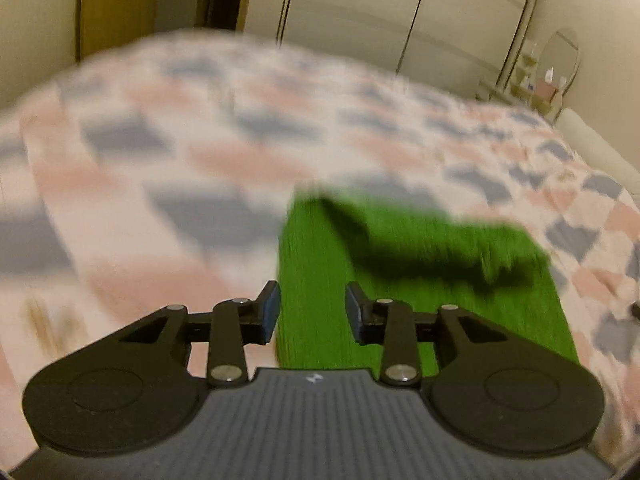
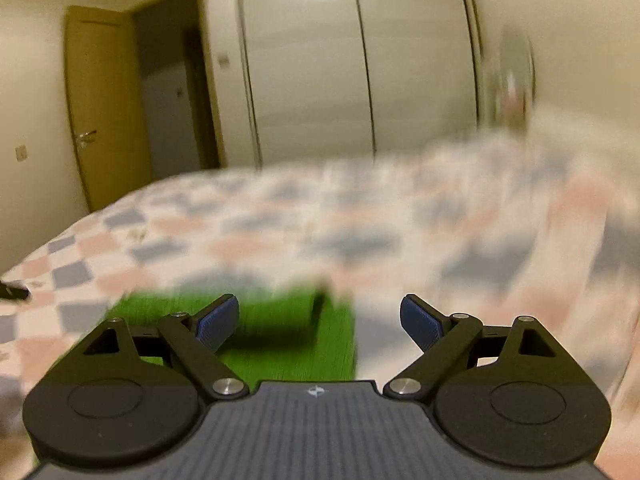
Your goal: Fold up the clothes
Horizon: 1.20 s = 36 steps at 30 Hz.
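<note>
A green garment (image 1: 420, 280) lies flat on a bed with a pink, grey and white checked cover (image 1: 180, 160), a roughly rectangular shape that could be a piece already folded or one laid out to be folded; the blurred frames do not settle which. The left gripper (image 1: 312, 312) hangs over the garment's near left edge, its jaws partly open and holding nothing, with the left finger above the bare cover and the right one above green cloth. From that side the cloth runs ahead and to the right, its long axis seeming to stretch away from the camera. A dark shadow crosses its far half.

The right gripper (image 2: 320, 322) has its jaws spread wider, also empty. In its view the garment (image 2: 280, 340) sits ahead and to the left, its right edge ending between the two fingers, so the left finger is over cloth and the right over cover. A raised ridge or roll of green fabric shows near the far edge, though blur hides its form.

Both grippers hover close to the garment's near end, each by its own side; neither looks clearly nearer. Behind the bed stand pale wardrobe doors (image 2: 360, 60), a wooden door (image 2: 104, 108) open to a dark hall, and a small oval mirror (image 1: 560, 56) on a dresser.
</note>
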### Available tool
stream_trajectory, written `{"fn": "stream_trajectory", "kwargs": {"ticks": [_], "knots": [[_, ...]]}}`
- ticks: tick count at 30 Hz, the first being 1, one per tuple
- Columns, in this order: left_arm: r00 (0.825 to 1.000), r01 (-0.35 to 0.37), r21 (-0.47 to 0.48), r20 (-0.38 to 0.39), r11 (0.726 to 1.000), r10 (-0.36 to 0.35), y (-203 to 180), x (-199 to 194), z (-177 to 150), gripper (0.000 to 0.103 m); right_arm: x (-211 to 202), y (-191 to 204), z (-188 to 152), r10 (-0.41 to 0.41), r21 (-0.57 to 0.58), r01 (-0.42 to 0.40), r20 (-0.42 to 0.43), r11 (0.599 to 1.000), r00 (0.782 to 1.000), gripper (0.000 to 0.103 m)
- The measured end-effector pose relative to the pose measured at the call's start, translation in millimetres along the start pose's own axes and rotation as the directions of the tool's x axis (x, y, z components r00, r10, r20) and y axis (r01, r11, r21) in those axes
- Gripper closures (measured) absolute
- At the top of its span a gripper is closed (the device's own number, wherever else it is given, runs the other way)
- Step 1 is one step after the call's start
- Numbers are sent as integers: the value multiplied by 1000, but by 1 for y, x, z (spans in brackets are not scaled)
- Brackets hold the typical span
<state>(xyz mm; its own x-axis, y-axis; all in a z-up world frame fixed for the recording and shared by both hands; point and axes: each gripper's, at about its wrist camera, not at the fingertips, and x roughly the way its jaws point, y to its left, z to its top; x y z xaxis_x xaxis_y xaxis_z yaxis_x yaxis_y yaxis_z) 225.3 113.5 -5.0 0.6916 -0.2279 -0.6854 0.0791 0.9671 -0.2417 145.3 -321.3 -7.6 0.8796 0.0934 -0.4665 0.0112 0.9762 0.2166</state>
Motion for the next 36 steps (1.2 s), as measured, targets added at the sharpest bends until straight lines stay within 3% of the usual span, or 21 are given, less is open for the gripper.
{"fn": "stream_trajectory", "kwargs": {"ticks": [2, 4, 7, 11, 12, 13, 14, 15, 16, 17, 18, 21, 24, 27, 29, 31, 32, 33, 36], "knots": [[996, 49, -76, -64, 996, -54, 12, 6, -24, 57, 4, -22, -34, 48, 103, -39, -91, 994, 995, 14], [985, 113, -180, -107, 977, -134, 21, 7, -51, 53, -7, -33, -63, 113, 229, -77, -149, 970, 982, 14], [962, 203, -324, -109, 924, -250, 30, 8, -78, 44, -9, -40, -85, 214, 379, -131, -185, 916, 959, 14], [942, 254, -395, -105, 883, -318, 25, 27, -88, 43, -1, -39, -102, 296, 505, -167, -187, 847, 937, 14], [940, 258, -402, -108, 879, -325, 24, 33, -89, 45, 1, -37, -104, 308, 524, -172, -184, 834, 934, 14], [937, 262, -410, -110, 874, -332, 23, 39, -91, 54, 5, -35, -105, 323, 539, -178, -186, 823, 928, 19], [934, 266, -417, -112, 869, -340, 21, 45, -92, 72, 9, -34, -108, 344, 555, -183, -200, 811, 917, 37], [932, 268, -423, -116, 866, -345, 20, 51, -93, 84, 14, -32, -110, 365, 571, -187, -213, 799, 906, 49], [933, 262, -413, -122, 872, -338, 17, 50, -90, 89, 18, -31, -112, 381, 586, -190, -222, 788, 898, 73], [940, 265, -377, -105, 888, -325, 14, 41, -86, 91, 16, -31, -109, 378, 592, -190, -212, 784, 901, 89], [946, 266, -340, -88, 902, -312, 10, 33, -81, 91, 14, -31, -106, 375, 597, -189, -202, 779, 905, 92], [962, 270, -204, 12, 941, -274, -3, -12, -65, 92, -2, -29, -89, 373, 590, -230, -132, 774, 918, 94], [959, 275, -95, 105, 957, -265, -12, -60, -57, 93, -38, -20, -60, 367, 514, -298, -35, 805, 930, 95], [975, 216, -60, 71, 974, -212, -10, -70, -76, 88, -65, -9, -51, 381, 448, -339, -5, 828, 925, 95], [994, 97, -41, -38, 994, -99, -5, -52, -103, 85, -68, -4, -66, 377, 427, -307, -87, 850, 922, 91], [992, -7, -25, -129, 1000, 4, 1, -41, -129, 86, -60, -4, -95, 328, 421, -212, -225, 882, 918, 80], [985, -50, -14, -164, 999, 47, 3, -37, -140, 86, -57, -4, -110, 292, 415, -155, -291, 897, 911, 79], [987, -54, 0, -151, 999, 53, 2, -46, -142, 87, -55, -6, -125, 260, 405, -107, -346, 908, 901, 79], [997, -53, 92, -59, 994, 59, -11, -72, -135, 87, -71, -14, -133, 246, 400, -106, -317, 910, 916, 79]]}}
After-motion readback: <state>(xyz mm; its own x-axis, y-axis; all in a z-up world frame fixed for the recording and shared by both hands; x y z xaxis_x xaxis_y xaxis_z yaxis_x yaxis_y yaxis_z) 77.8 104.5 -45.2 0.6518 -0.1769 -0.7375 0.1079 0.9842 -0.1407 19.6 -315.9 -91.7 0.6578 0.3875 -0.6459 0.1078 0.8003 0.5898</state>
